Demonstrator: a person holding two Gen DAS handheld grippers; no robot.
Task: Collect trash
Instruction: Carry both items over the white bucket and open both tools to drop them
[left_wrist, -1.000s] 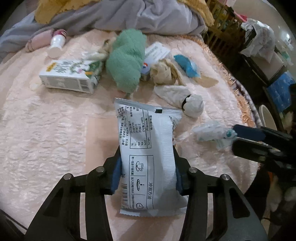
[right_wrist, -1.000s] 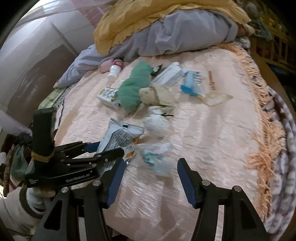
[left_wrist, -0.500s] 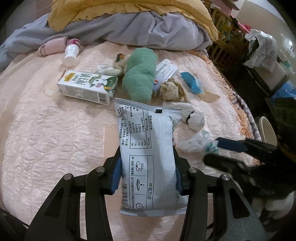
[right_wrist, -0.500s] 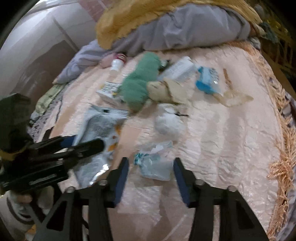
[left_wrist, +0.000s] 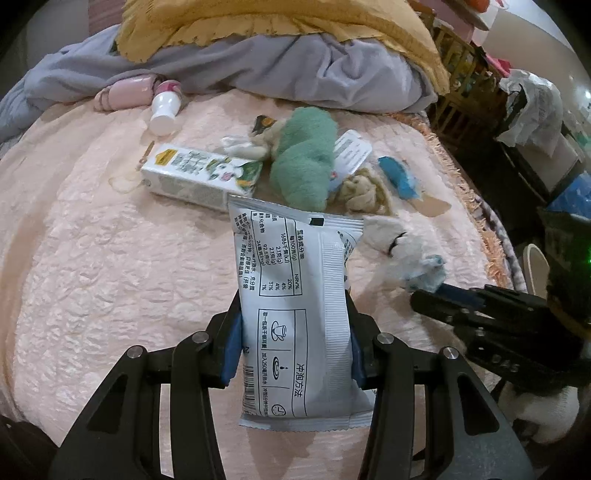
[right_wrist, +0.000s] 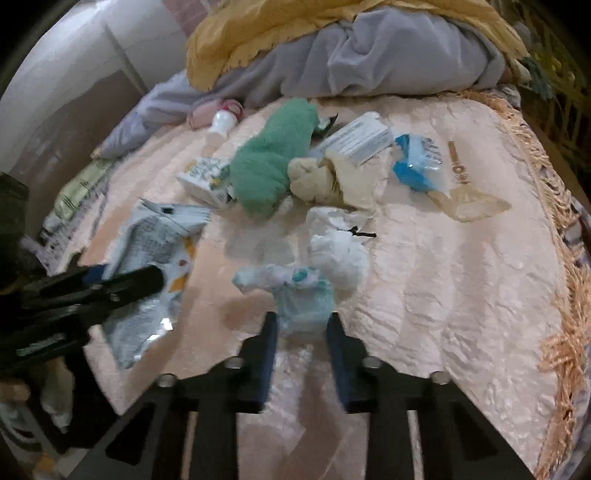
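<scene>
2 items are now gripped. Right gripper (right_wrist: 301, 325) has just clamped onto the crumpled clear plastic wrapper with teal print (right_wrist: 295, 291), at 6 o'clock on the pink quilted bedspread (right_wrist: 443, 277). Left gripper (left_wrist: 293, 345) keeps pinching the white printed snack sachet (left_wrist: 299, 314).

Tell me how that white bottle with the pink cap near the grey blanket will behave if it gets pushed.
The white bottle lies on its side on the quilted bedspread, so it would likely roll rather than slide. It looks small and possibly empty, so probably light. The soft, bumpy quilt may stop it quickly, and the pink cloth beside it could block it.
</scene>
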